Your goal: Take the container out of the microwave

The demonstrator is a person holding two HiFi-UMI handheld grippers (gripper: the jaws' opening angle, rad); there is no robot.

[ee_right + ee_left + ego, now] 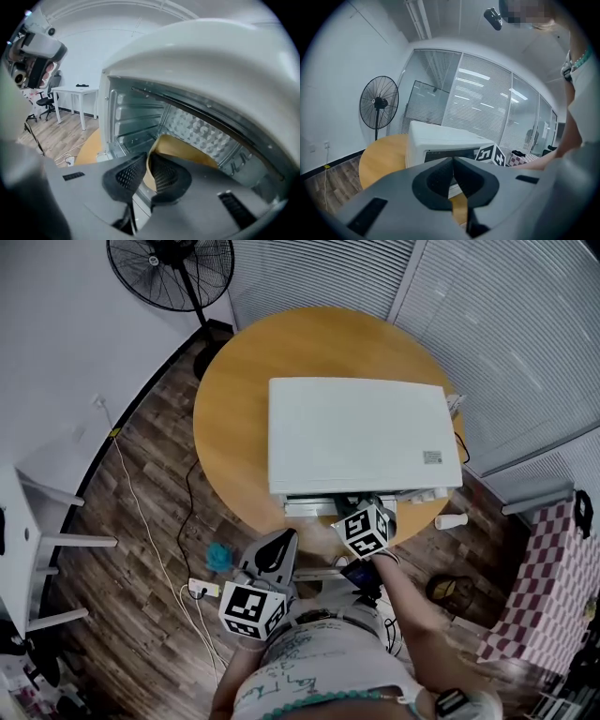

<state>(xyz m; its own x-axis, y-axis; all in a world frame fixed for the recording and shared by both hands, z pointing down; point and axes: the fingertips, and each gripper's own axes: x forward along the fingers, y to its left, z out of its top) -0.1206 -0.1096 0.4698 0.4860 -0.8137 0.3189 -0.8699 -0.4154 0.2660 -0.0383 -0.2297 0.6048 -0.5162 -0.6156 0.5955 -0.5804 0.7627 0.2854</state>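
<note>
1. The right gripper [146, 159] is nearest the lens; its two black ribbed pads are clamped on the near rim of the tan container [187, 152], one pad inside the rim and one outside.
2. The tan container sits inside the cavity of the microwave [136, 122], at the front opening and tilted towards the gripper; only a bare tan inner surface shows, and whether anything lies in it cannot be told.
3. The cavity is open at the front, with ridged metal side walls and a patterned back wall; nothing else shows inside it.
4. In the head view the white microwave [356, 432] stands on a round wooden table [225, 409], its front facing the person; the right gripper [368, 521] reaches in under its front edge.
5. The left gripper [453, 161] is well apart from the microwave, off the table's edge; its jaws are pressed together with nothing between them.
6. Around the table: a standing fan [171, 268] by the wall; a paper cup [450, 520] and a power strip [204, 589] on the wood floor; a checked cloth [539, 587] at the right.
</note>
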